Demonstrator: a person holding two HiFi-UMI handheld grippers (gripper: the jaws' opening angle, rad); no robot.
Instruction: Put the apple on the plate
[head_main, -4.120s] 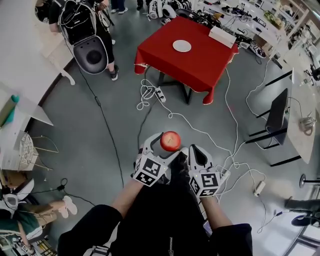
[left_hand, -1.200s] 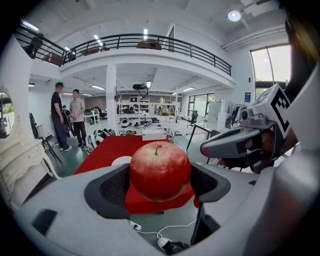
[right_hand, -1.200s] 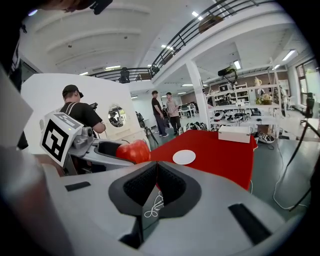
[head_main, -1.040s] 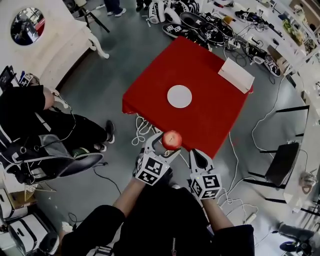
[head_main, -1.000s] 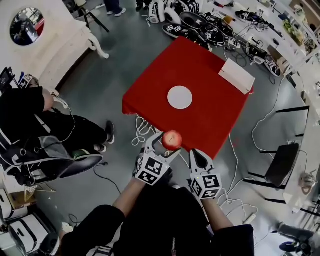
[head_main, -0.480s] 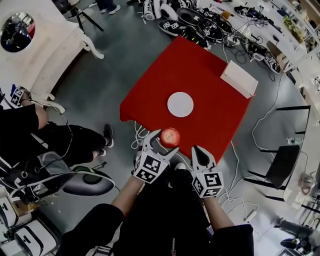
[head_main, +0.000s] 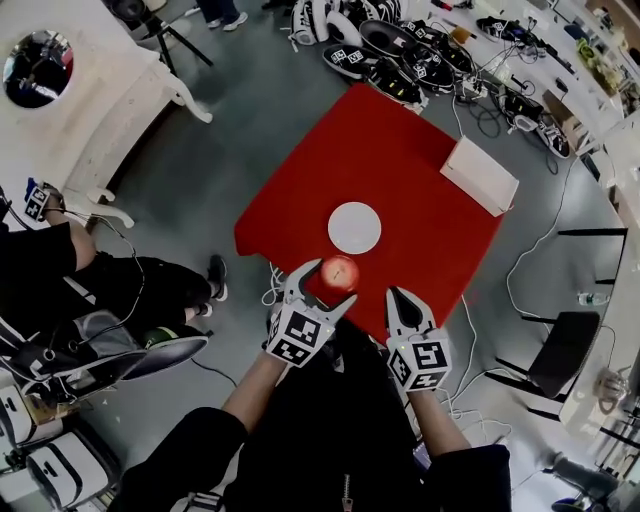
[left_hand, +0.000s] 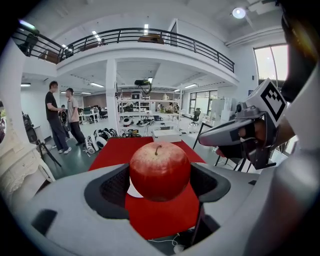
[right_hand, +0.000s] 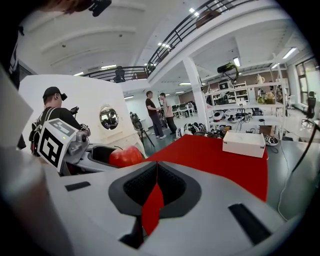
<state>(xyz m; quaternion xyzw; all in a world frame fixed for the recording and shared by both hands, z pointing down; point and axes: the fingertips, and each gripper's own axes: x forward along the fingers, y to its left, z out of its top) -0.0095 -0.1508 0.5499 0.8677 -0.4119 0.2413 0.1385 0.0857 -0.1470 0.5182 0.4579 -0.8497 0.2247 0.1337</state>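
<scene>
The left gripper (head_main: 322, 289) had its jaws clamped on either side of the apple (head_main: 340, 272), which sat upright between them with its stem pointing up. The right gripper (head_main: 401, 306) hung just beside it with its jaws pressed together on nothing. In the head view the apple was in the air over the near edge of the red table (head_main: 400, 140), and the white plate (head_main: 354, 227) lay just beyond it, straight ahead and a touch to the right, bare and near the middle of the cloth. A white box (head_main: 480, 175) stood well apart at the far right corner, out of the way. The coming move looked to be a short carry forward and then down by the left gripper alone, since the apple was short of the plate and above it.
</scene>
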